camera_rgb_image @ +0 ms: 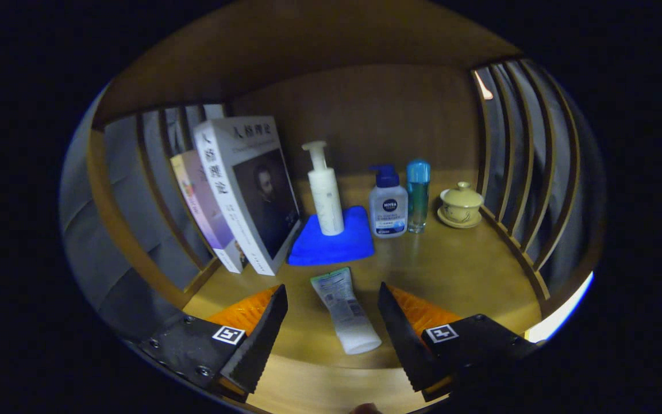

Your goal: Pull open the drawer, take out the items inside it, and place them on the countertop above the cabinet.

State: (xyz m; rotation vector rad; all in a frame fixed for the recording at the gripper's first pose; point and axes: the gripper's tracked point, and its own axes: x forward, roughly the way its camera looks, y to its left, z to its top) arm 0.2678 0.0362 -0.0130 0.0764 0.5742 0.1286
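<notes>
Gripper: the hand-held gripper (333,299) is spread wide, fingers holding nothing.
Tube: a white squeeze tube with a pale printed label (345,311) lies flat on the wooden countertop (457,270), between the fingers and touching neither; its print is too small to read.
Cloth: a folded blue cloth (334,244) lies just beyond the tube.
Pump bottle: a tall white pump bottle (324,192) stands upright on the cloth.
Branded bottle: a clear bottle with a blue pump (388,204) beside it reads NIVEA.
Slim bottle: a blue-capped clear bottle (418,195) stands just beside that.
Cup: a yellow lidded ceramic cup on a saucer (461,205) sits near the slatted wooden side rail (509,172).
Books: two upright books (239,195) lean near the opposite slats; the nearer white one shows Chinese characters and a portrait.
Open room: bare wood lies ahead of the finger on the cup's side.
</notes>
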